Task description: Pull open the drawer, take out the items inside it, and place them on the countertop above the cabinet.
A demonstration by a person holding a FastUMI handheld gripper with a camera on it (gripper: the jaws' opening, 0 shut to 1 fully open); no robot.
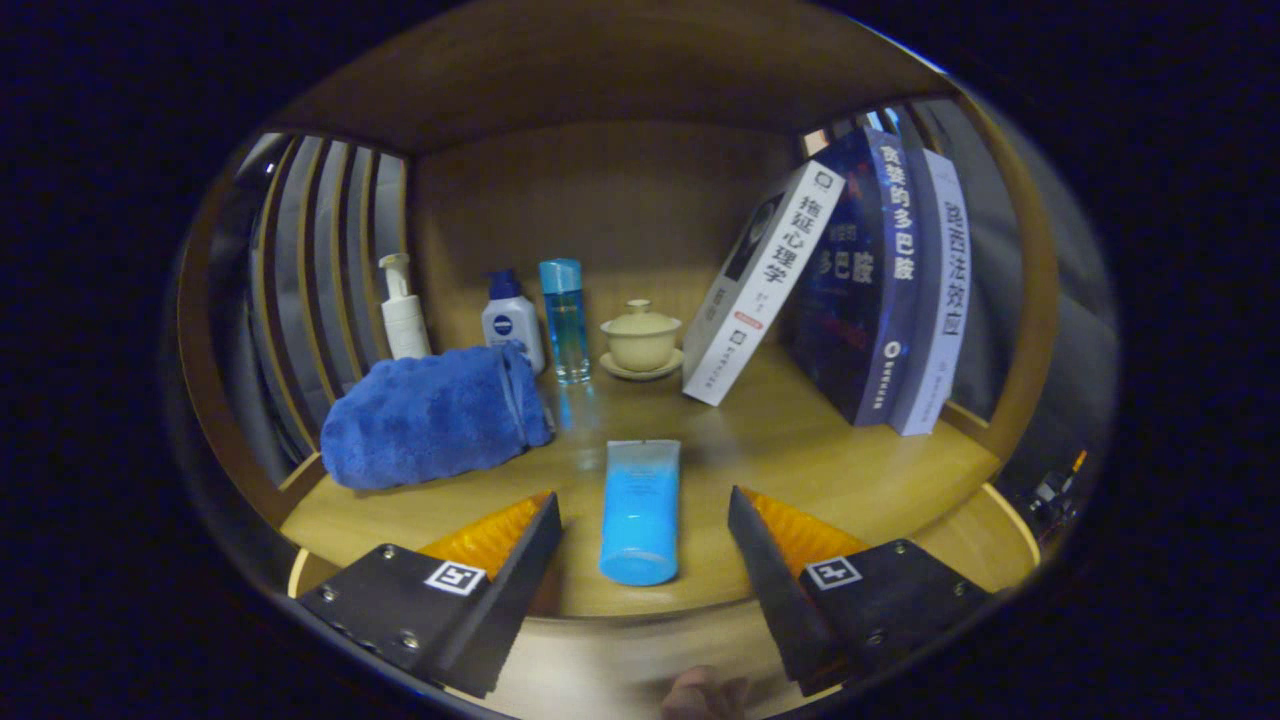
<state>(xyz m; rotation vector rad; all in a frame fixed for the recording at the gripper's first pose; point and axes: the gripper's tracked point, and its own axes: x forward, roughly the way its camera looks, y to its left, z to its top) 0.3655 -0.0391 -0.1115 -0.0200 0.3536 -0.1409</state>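
Tongs [643,520] spread wide, gripping nothing; blue tube [640,510] flat between fingers, long axis pointing away.

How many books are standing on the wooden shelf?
3. A white book leans against a dark blue book; a pale book stands beside that. Gripper open.

We see: tabletop [800,450] glossy wood | towel [430,415] fluffy cloth | tube [640,510] smooth plastic | lidded cup [640,338] matt ceramic
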